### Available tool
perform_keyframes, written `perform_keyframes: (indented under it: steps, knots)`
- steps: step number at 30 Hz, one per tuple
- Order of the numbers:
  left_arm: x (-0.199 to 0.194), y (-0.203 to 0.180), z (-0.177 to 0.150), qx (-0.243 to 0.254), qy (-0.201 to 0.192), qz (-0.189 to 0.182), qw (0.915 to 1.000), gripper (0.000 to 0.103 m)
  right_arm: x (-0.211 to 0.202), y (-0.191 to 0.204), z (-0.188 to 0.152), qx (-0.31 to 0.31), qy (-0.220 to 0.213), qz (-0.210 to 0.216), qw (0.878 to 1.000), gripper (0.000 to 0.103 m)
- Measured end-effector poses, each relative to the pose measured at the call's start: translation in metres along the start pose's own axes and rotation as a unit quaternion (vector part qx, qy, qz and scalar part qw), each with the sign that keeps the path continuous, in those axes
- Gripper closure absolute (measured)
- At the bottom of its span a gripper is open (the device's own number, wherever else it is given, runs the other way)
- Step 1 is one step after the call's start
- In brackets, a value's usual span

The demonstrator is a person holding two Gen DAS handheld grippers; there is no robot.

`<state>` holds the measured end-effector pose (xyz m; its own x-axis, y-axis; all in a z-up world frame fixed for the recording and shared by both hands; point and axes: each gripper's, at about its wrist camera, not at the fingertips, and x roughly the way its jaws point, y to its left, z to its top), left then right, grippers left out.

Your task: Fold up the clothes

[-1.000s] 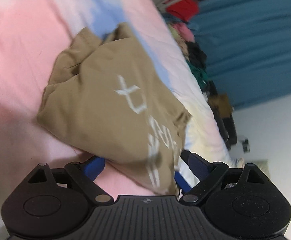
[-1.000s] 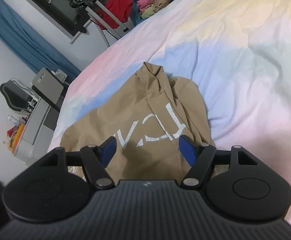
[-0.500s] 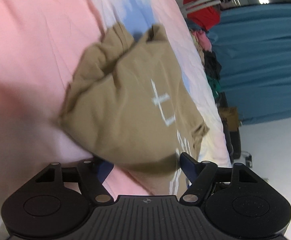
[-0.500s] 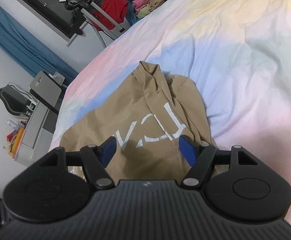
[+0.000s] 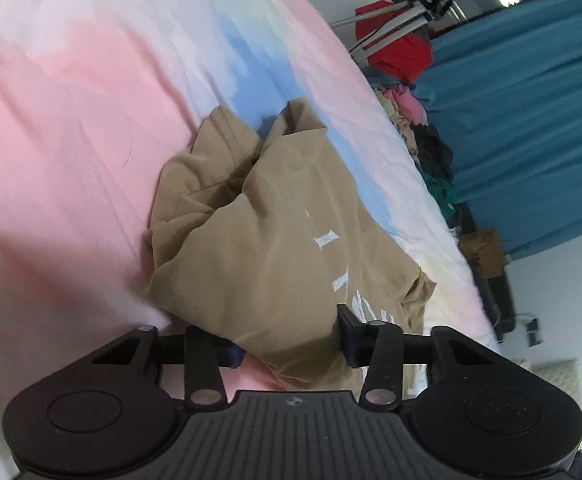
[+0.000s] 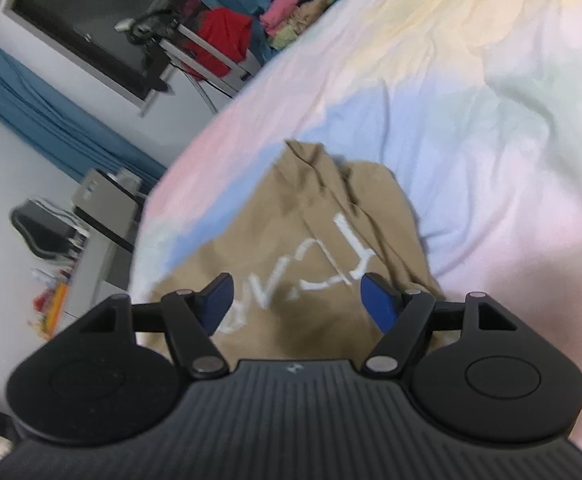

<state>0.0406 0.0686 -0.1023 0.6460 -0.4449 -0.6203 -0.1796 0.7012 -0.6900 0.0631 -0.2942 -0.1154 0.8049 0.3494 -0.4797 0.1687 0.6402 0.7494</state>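
On bedsheet [image 5: 91, 120]: 1 tan shirt [image 5: 275, 248], crumpled

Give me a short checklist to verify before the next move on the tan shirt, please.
1. Left gripper open: ok, fingers apart with the tan shirt edge between them.
2. Right gripper open: ok, nothing held.
3. Shirt fully on the bedsheet: ok.
4. Shirt lying flat: not ok, bunched with loose folds.
5. Printed white lettering facing up: ok.
6. Left fingers touching the fabric: cannot tell.
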Motion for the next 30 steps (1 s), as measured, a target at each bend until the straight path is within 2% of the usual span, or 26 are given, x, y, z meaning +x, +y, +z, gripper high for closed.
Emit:
perform_keyframes:
  steps: [3, 5, 6, 7, 8, 10, 12, 14, 16, 19, 21, 22, 24, 25, 26, 27, 28, 30]
  knots:
    - [-0.004, -0.009, -0.001, 0.01, -0.013, -0.006, 0.9998, 0.069, -0.011, 0.009, -0.003, 0.019, 0.011, 0.063, 0.998, 0.03]
    - [-0.007, -0.015, -0.003, 0.016, -0.023, -0.014, 0.9995, 0.071, -0.007, 0.007, -0.011, 0.055, 0.043, 0.097, 0.993, 0.029]
    - [-0.008, -0.018, -0.003, 0.019, -0.027, -0.018, 0.9993, 0.072, -0.005, 0.005, -0.015, 0.074, 0.06, 0.114, 0.989, 0.027]
    - [-0.01, -0.02, -0.004, 0.022, -0.032, -0.022, 0.999, 0.072, -0.003, 0.003, -0.019, 0.093, 0.076, 0.131, 0.984, 0.019]
    - [-0.021, -0.014, -0.011, 0.025, -0.036, -0.026, 0.9987, 0.072, 0.0, 0.002, -0.023, 0.112, 0.093, 0.147, 0.978, 0.018]
    - [-0.026, -0.015, -0.014, 0.031, -0.042, -0.029, 0.9982, 0.072, 0.015, -0.009, -0.034, 0.168, 0.142, 0.157, 0.963, 0.018]
    - [-0.028, -0.016, -0.015, 0.032, -0.045, -0.033, 0.9979, 0.072, 0.03, -0.018, -0.042, 0.205, 0.177, 0.146, 0.952, 0.018]
    - [-0.028, -0.016, -0.016, 0.028, -0.046, -0.038, 0.9979, 0.072, 0.038, -0.026, -0.046, 0.219, 0.18, 0.13, 0.95, 0.018]
    - [-0.029, -0.016, -0.016, 0.023, -0.046, -0.042, 0.9978, 0.072, 0.041, -0.034, -0.045, 0.236, 0.164, 0.115, 0.951, 0.018]
    - [-0.024, -0.014, -0.012, 0.014, -0.044, -0.05, 0.9977, 0.072, 0.039, -0.048, -0.04, 0.263, 0.118, 0.098, 0.953, 0.02]
    - [-0.022, -0.013, -0.009, 0.012, -0.043, -0.054, 0.9975, 0.073, 0.034, -0.053, -0.035, 0.261, 0.088, 0.075, 0.958, 0.022]
    - [-0.023, -0.013, -0.009, 0.013, -0.043, -0.054, 0.9975, 0.073, 0.031, -0.055, -0.034, 0.257, 0.076, 0.062, 0.961, 0.029]
    - [-0.022, -0.014, -0.008, 0.015, -0.043, -0.055, 0.9974, 0.073, 0.027, -0.058, -0.031, 0.249, 0.05, 0.036, 0.966, 0.037]
    - [-0.022, -0.015, -0.008, 0.016, -0.043, -0.056, 0.9974, 0.073, 0.023, -0.057, -0.03, 0.245, 0.042, 0.034, 0.968, 0.052]
    - [-0.022, -0.016, -0.008, 0.018, -0.042, -0.056, 0.9974, 0.073, 0.019, -0.055, -0.029, 0.241, 0.036, 0.034, 0.969, 0.061]
    - [-0.023, -0.018, -0.008, 0.021, -0.041, -0.056, 0.9974, 0.073, 0.014, -0.053, -0.028, 0.236, 0.029, 0.034, 0.971, 0.066]
    - [-0.025, -0.02, -0.008, 0.024, -0.04, -0.058, 0.9973, 0.073, 0.01, -0.052, -0.027, 0.232, 0.022, 0.035, 0.972, 0.077]
    - [-0.032, -0.028, -0.008, 0.033, -0.034, -0.065, 0.9968, 0.073, 0.001, -0.048, -0.025, 0.223, 0.009, 0.035, 0.974, 0.079]
